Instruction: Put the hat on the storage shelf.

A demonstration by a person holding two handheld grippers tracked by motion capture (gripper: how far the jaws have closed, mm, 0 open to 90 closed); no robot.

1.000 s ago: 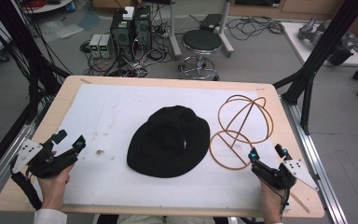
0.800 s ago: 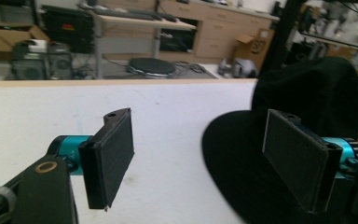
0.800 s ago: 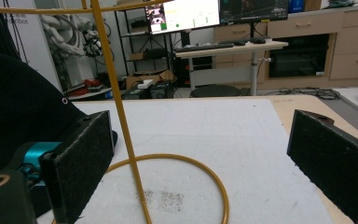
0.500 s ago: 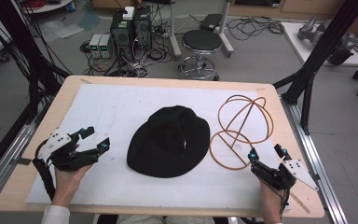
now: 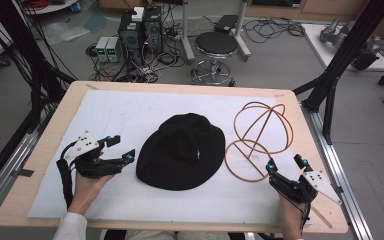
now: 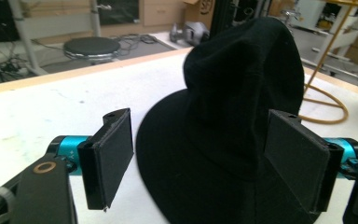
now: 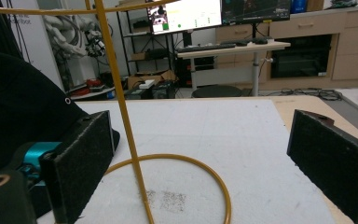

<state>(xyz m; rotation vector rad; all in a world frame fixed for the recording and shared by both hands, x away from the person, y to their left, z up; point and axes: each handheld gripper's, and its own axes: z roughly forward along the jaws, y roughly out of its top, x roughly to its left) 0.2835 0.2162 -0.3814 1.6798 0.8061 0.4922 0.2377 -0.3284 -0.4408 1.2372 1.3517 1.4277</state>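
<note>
Wooden table covered by a white sheet. On the sheet: a black brimmed hat at centre, and an orange wire frame just beside it, right.

Left tongs gape wide, angled to the right, hand low behind; right tongs spread open, pointing forward.

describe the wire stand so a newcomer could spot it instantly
On the white mat covering the wooden table, look right of the black hat at centre. The wire stand is thin orange-tan hoops forming an open globe on a flat ring, the mat's only see-through object.
</note>
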